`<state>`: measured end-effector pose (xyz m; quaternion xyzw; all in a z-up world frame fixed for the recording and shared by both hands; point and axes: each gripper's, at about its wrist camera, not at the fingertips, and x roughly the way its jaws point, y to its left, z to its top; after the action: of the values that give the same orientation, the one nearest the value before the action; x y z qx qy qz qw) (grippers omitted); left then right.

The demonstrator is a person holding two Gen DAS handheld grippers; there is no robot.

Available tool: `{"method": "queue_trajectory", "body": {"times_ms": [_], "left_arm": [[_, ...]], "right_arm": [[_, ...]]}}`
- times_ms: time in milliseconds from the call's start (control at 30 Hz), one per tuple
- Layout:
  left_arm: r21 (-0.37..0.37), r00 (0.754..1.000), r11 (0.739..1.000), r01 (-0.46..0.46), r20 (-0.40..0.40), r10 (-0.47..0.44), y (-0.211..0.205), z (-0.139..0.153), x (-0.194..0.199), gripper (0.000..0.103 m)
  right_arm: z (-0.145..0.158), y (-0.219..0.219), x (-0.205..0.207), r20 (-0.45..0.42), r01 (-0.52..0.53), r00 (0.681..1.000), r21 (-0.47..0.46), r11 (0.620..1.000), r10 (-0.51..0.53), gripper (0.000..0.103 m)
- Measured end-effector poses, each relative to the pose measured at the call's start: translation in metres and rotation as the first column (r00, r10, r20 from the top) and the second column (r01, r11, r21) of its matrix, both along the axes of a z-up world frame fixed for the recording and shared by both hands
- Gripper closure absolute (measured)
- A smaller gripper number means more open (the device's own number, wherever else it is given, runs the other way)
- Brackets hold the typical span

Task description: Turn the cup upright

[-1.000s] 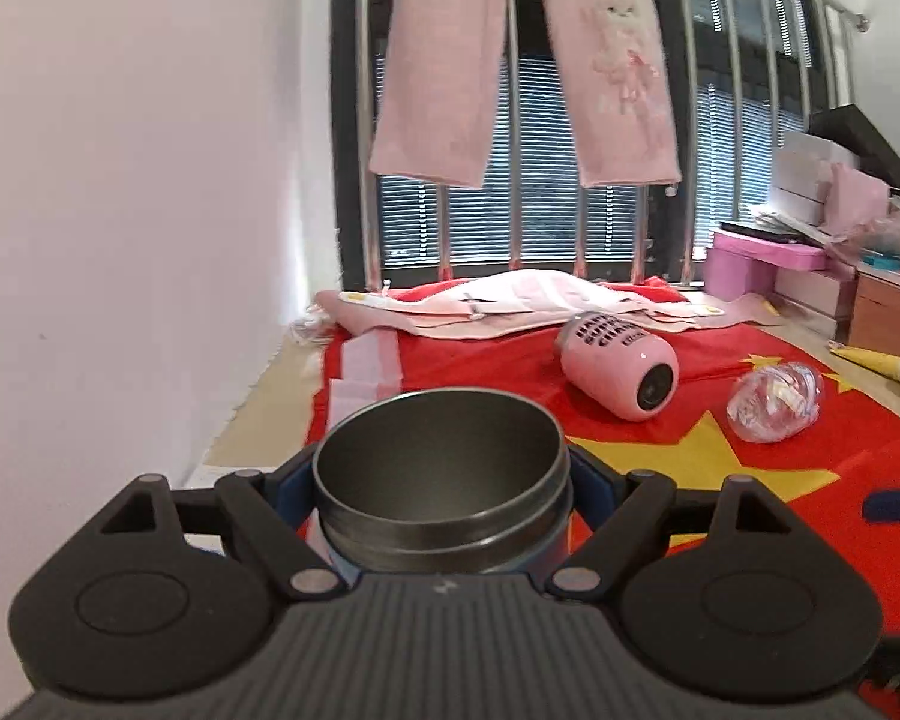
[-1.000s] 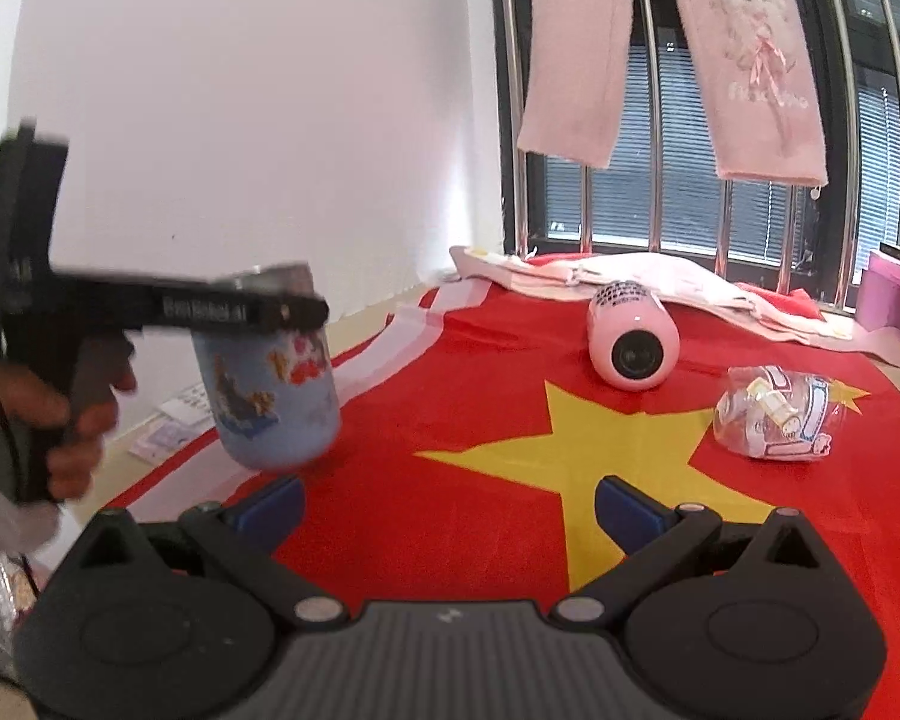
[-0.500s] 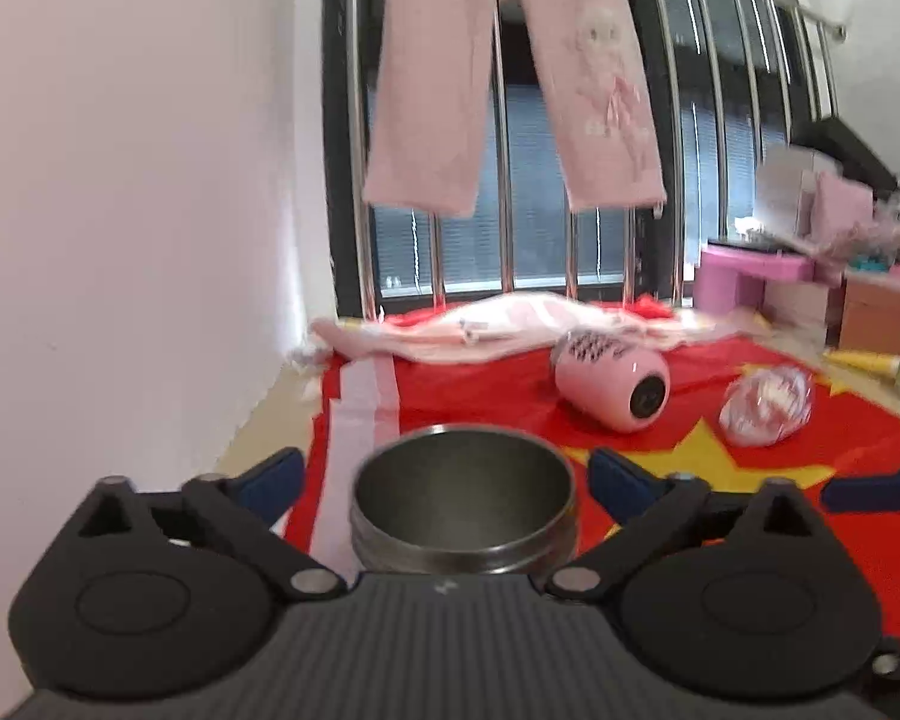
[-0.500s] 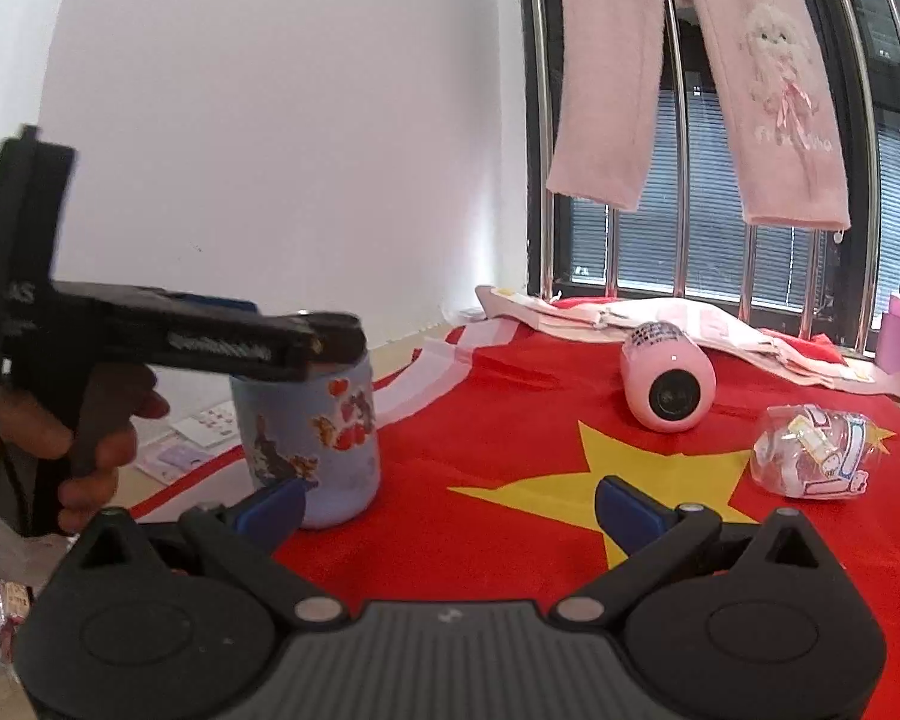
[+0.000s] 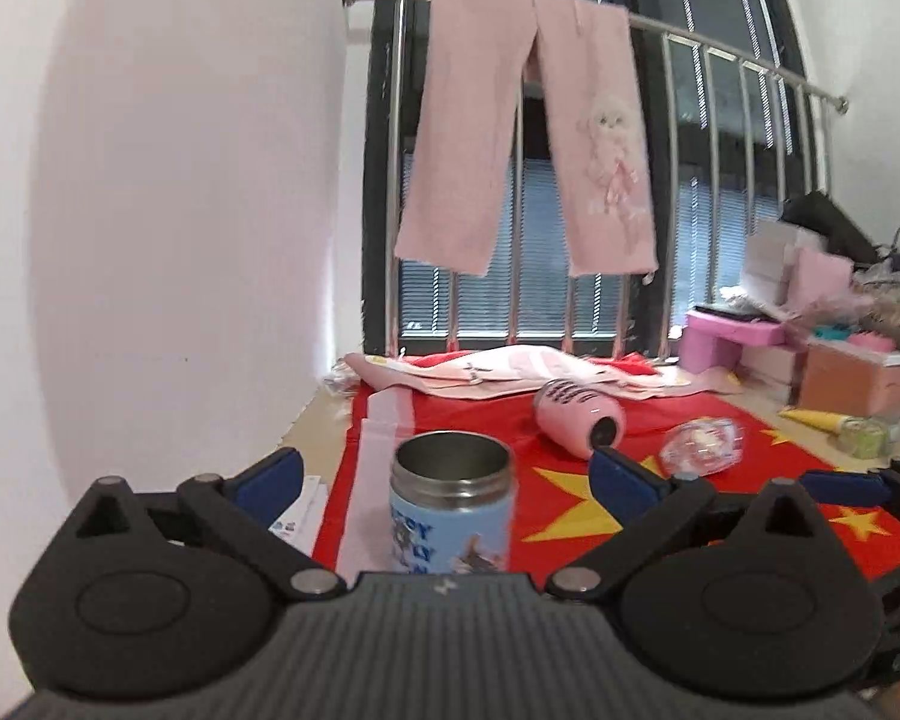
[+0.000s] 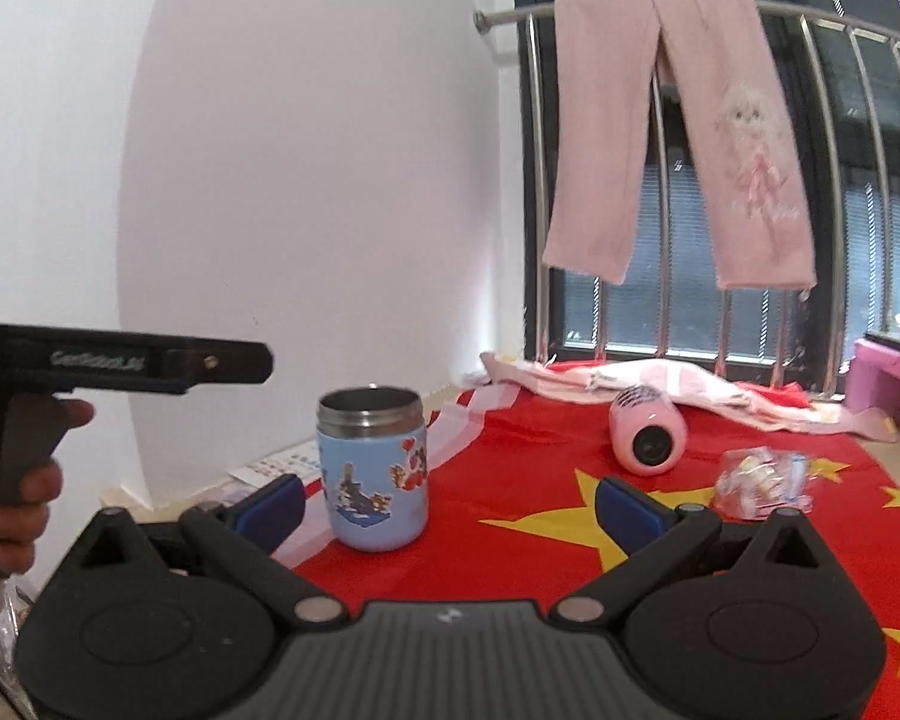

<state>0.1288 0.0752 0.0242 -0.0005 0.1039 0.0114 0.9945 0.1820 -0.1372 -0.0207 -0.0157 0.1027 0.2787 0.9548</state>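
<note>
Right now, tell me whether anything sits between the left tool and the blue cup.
Nothing visible does. The blue cup stands upright on the red cloth, straight ahead of the open left tool, with only bare cloth showing between them. The pink bottle lies farther back, off to the right.

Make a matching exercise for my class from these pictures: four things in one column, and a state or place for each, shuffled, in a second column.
Things:
1. blue cup
2. pink cup
3. pink trousers
4. left gripper

States or places:
A. hanging over the window rail
B. open, holding nothing
C. standing upright, mouth up
D. lying on its side on the red cloth

Pairs: 1-C, 2-D, 3-A, 4-B
</note>
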Motion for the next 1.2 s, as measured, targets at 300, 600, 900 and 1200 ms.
{"method": "queue_trajectory", "body": {"times_ms": [300, 600, 900, 1200], "left_arm": [[-0.024, 0.997, 1.0, 0.017, 0.076, -0.015, -0.034, 0.019, -0.099, 0.0], [-0.04, 0.999, 0.999, 0.0, 0.048, 0.002, -0.064, 0.005, -0.141, 0.0], [-0.037, 0.999, 0.999, 0.012, 0.039, -0.011, -0.068, 0.0, -0.141, 0.0], [-0.042, 0.999, 0.999, 0.014, 0.032, -0.013, -0.067, -0.001, -0.141, 0.0]], "right_arm": [[0.031, -0.039, -0.102, 0.058, 0.131, 0.99, 0.033, 0.991, -0.132, 0.0], [0.042, -0.061, -0.155, 0.054, 0.263, 0.963, 0.034, 0.964, -0.264, 0.0], [0.036, -0.068, -0.153, 0.019, 0.29, 0.956, 0.044, 0.956, -0.291, 0.0], [0.034, -0.07, -0.154, 0.009, 0.287, 0.958, 0.052, 0.956, -0.288, 0.0]]}}
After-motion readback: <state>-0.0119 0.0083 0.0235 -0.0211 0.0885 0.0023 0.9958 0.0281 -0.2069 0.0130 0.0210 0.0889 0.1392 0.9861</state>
